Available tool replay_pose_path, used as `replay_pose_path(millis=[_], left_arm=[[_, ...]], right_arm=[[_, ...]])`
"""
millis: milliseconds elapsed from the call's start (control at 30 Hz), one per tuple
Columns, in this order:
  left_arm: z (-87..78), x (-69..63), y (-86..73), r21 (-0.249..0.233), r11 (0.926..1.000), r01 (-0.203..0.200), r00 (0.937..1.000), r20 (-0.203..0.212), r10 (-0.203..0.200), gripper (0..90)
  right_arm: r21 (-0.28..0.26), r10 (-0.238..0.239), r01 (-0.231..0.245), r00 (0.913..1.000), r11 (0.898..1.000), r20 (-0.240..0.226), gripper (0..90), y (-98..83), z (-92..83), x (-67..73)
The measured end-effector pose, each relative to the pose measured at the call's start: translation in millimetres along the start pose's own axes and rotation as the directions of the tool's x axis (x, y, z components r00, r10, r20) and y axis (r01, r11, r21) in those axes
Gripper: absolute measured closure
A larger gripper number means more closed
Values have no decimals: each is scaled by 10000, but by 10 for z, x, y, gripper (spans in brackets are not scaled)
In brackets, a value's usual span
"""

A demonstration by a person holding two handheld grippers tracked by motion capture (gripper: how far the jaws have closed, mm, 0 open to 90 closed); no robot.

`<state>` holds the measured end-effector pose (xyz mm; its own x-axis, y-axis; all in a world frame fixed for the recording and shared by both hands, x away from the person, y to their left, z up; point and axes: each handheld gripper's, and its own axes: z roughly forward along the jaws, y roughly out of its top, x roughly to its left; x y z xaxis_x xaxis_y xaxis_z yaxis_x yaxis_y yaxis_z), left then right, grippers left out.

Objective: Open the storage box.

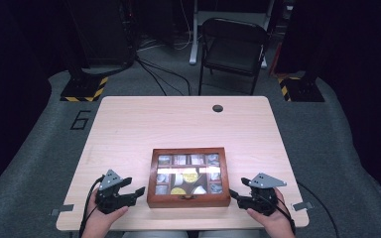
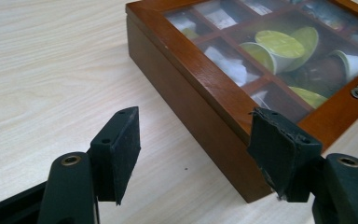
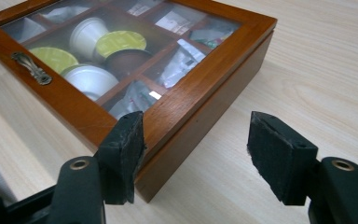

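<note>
A brown wooden box [image 1: 188,201] with a glass lid lies shut at the front middle of the table [image 1: 178,124]. Through the glass [image 3: 121,46] I see compartments holding white capsules with yellow-green lids [image 2: 279,44] and foil packets. A small metal handle [image 3: 31,68] sits on the lid's front rail. My left gripper [image 1: 133,187] is open just left of the box's front left corner [image 2: 256,186], not touching it. My right gripper [image 1: 239,188] is open beside the front right corner [image 3: 144,184], its left pad [image 3: 123,149] near the lid's edge. Nothing is held.
A black folding chair [image 1: 233,47] stands beyond the far table edge. A round cable hole [image 1: 218,108] lies near the table's far side. Two stand bases with yellow-black tape [image 1: 84,89] sit on the floor. Bare tabletop [image 1: 129,129] stretches behind and beside the box.
</note>
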<state>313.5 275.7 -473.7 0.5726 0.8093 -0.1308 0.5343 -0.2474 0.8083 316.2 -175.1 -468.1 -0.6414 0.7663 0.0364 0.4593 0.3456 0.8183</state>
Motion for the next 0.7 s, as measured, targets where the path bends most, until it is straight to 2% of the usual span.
replay_pose_path(millis=[133,433,600,700], left_arm=[[-15,-42,-7,27,9999,-152,9999,78,152,337],[-47,-142,-35,-84,9998,-188,9996,229,190,339],[-49,-171,-40,-22,9998,-191,9993,330,192,341],[-42,-163,-41,22,9997,-244,9991,342,243,341]], right_arm=[[72,-63,64,9998,10000,-187,360,-18,-5,51],[304,-411,431,9972,9986,-622,374,-43,29,167],[438,-548,584,9953,9973,-797,403,-55,42,175],[535,-454,504,9948,9973,-910,425,-63,50,169]])
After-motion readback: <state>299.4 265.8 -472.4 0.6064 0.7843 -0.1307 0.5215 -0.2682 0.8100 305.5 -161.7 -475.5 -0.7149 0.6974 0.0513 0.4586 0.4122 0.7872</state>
